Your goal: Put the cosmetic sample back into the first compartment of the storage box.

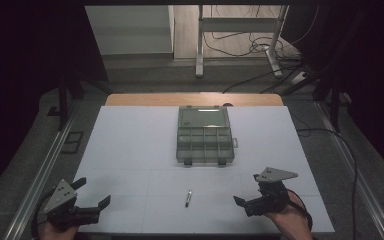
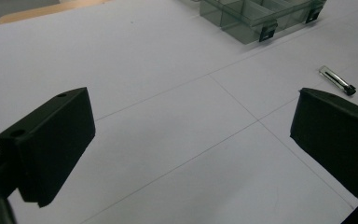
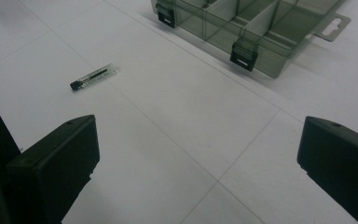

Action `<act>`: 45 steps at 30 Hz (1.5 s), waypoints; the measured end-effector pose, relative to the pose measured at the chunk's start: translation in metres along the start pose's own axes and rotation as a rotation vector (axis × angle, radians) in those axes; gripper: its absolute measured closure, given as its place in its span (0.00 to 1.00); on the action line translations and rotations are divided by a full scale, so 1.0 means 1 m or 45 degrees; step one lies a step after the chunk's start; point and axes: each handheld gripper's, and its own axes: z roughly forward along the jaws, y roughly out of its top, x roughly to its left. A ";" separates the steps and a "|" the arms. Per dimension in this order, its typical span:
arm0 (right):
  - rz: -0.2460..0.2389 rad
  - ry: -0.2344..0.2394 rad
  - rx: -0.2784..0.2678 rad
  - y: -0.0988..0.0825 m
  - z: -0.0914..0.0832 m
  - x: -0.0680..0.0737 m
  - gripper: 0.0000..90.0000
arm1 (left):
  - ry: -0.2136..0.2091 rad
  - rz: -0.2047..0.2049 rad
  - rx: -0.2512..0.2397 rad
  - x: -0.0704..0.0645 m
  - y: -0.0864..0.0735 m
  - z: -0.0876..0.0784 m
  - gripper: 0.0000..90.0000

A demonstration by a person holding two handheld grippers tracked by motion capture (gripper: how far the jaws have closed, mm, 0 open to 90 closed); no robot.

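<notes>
A grey compartment box [image 1: 205,136] lies open in the middle of the white table [image 1: 130,145]. Nearer the person than the box, well apart from it, lies a small clear tube with a black cap [image 1: 188,198]. The left gripper [image 1: 93,191] and right gripper [image 1: 246,189] flank the tube, each spread wide with nothing between its jaws.

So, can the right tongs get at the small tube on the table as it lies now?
Probably yes. The right tongs are open, and the small tube lies alone on bare table, nothing between them. The box sits farther back.
</notes>
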 end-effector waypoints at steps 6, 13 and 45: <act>-0.036 0.026 0.015 0.006 0.005 0.003 0.00 | 0.001 0.000 0.000 0.000 0.000 0.000 0.00; -0.060 0.068 0.037 0.014 0.018 0.010 0.00 | 0.002 -0.001 0.000 0.000 0.000 0.000 0.00; -0.146 0.213 0.235 0.036 0.077 0.041 0.00 | -0.006 0.012 -0.002 0.000 0.000 0.000 0.01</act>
